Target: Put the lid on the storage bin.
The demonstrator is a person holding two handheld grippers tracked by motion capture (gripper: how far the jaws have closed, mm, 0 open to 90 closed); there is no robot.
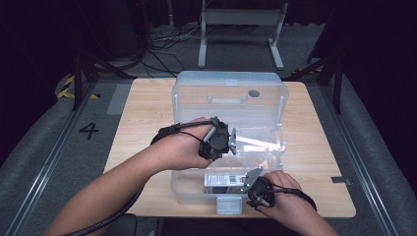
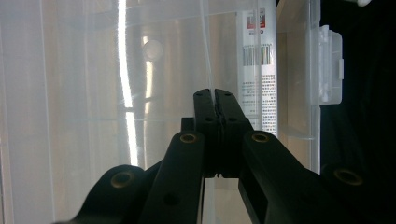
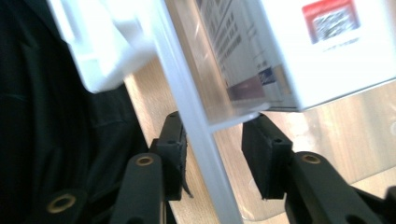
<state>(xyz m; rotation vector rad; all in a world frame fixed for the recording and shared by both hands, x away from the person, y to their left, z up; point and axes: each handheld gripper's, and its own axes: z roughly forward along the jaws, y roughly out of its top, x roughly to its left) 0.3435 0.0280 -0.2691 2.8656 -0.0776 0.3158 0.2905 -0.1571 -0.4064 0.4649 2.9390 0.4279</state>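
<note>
A clear plastic storage box (image 1: 183, 184) stands on the wooden table with its lid (image 1: 228, 91) swung back. A white carton with a barcode label (image 1: 223, 180) lies inside near the front wall; it also appears as the white carton (image 2: 256, 70) and the white carton (image 3: 322, 42). My left gripper (image 1: 231, 142) hovers over the box's middle. The left gripper (image 2: 215, 93) is shut, and a thin clear panel (image 2: 205, 42) runs edge-on into its jaws. My right gripper (image 1: 252, 179) is at the front wall. The right gripper (image 3: 217, 154) is open, its jaws on either side of the box's front wall (image 3: 196, 121).
The box's grey front latch (image 1: 228, 204) hangs over the table's near edge, and the latch (image 3: 107, 51) shows blurred. Bare table (image 1: 142, 113) lies left and right of the box. A metal stand (image 1: 241, 19) and cables are on the floor beyond.
</note>
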